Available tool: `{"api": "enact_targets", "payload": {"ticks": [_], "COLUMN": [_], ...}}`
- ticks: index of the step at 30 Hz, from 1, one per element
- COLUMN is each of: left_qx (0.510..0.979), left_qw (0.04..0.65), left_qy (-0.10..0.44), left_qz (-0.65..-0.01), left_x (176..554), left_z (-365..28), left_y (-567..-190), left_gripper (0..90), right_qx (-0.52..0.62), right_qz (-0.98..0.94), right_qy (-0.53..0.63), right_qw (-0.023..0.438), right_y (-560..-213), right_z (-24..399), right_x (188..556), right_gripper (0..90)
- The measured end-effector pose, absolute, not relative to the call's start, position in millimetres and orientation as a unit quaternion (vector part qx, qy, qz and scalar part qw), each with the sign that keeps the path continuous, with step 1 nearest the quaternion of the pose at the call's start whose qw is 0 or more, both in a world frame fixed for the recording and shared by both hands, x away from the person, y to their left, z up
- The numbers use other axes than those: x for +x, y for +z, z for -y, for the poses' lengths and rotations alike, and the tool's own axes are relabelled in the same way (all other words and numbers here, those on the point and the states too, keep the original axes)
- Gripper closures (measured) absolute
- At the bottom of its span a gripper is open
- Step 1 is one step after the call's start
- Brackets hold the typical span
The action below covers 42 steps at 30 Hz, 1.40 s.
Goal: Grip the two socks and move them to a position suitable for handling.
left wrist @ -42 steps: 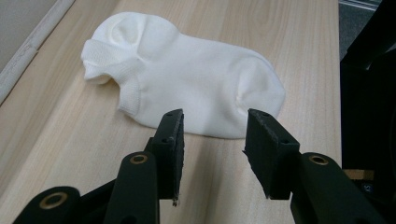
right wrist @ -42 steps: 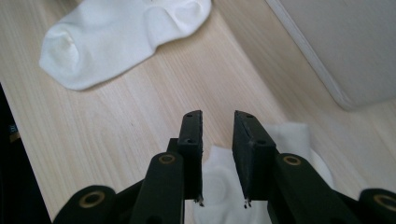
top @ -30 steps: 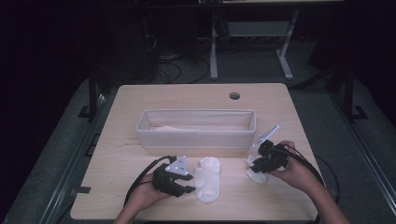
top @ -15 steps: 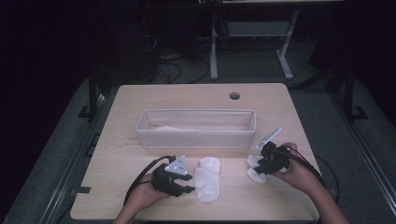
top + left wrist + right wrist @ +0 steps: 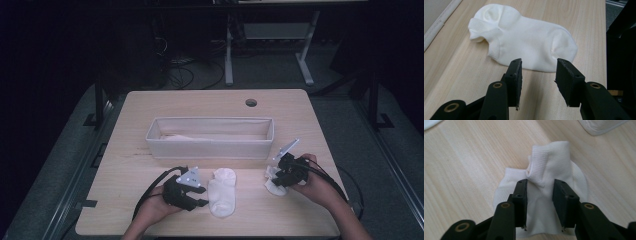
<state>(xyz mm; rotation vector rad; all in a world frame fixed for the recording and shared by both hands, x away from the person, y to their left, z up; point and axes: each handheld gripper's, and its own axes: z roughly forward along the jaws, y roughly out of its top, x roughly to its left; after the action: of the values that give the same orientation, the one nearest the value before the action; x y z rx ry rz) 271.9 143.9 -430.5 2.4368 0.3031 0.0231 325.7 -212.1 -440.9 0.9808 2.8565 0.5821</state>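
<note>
Your right gripper (image 5: pixel 539 203) has just been closing its jaws around the bunched sock (image 5: pixel 549 185) on the table (image 5: pixel 150 205), pads not clearly pressing. Your left gripper (image 5: pixel 537 82) hangs half open, empty, just short of the flat sock (image 5: pixel 529 47).

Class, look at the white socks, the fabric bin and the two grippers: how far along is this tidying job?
Done: nothing plainly; the bin may hold something pale. In hand: the right gripper straddles a bunched sock, its jaws just closing; the left gripper waits open before a flat sock. Left: both socks remain on the table.
</note>
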Motion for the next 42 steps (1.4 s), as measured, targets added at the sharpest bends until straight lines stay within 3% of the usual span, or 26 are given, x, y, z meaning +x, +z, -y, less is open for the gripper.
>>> {"api": "enact_targets", "payload": {"ticks": [7,15,20,42], "left_qx": [0.935,0.933,0.932,0.930], "left_qw": [0.336,0.339,0.341,0.345], "left_qy": [0.009,0.008,0.008,0.012], "left_qz": [-0.114,-0.118,-0.120,-0.125], "left_x": [271.6,272.3,273.4,273.8], "left_z": [-144.0,-145.5,-147.4,-151.5], "left_y": [-430.2,-430.0,-430.0,-426.6], "left_gripper": [56.2,56.2,56.1,56.0], "right_qx": [0.317,0.319,0.314,0.269], "right_qz": [-0.928,-0.928,-0.928,-0.933], "right_qy": [0.187,0.187,0.200,0.241], "right_qw": [0.057,0.049,0.020,-0.017], "right_y": [-442.3,-441.3,-438.9,-399.8], "right_z": [211.6,213.2,216.9,205.2], "right_x": [324.2,326.9,328.9,315.0], "right_gripper": [76.9,82.8,83.9,85.1]}}
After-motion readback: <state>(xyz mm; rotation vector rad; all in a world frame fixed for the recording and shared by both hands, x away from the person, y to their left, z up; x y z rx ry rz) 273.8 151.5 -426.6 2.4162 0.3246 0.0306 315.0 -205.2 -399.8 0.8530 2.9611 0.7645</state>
